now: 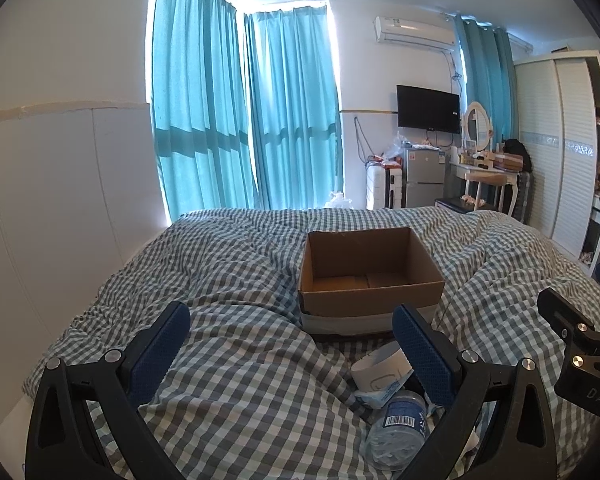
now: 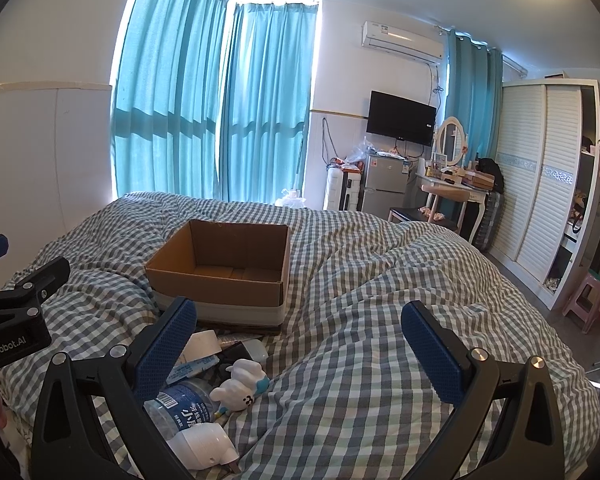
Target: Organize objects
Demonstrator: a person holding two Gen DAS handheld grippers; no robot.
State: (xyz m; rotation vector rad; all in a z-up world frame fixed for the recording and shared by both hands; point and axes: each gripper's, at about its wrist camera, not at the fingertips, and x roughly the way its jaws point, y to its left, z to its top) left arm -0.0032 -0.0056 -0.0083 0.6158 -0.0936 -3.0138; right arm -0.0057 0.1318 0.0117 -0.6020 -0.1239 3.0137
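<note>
Sitting on the checked blanket (image 2: 360, 320), the brown box (image 2: 224, 276) is empty. The left gripper (image 1: 292, 344) and right gripper (image 2: 300, 340) are both spread wide, holding nothing. A water bottle (image 2: 180, 408) and white toy (image 2: 240, 388) lie near the box at its 6 o'clock side.

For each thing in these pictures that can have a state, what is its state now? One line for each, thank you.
cardboard box: open on top, upright, nothing seen inside
water bottle: lying on its side on the bedcover
white toy figure: lying beside the bottle
left tongs: open, holding nothing
right tongs: open, holding nothing
curtains: drawn shut
television: screen dark
wardrobe: partly open at its right side
</note>
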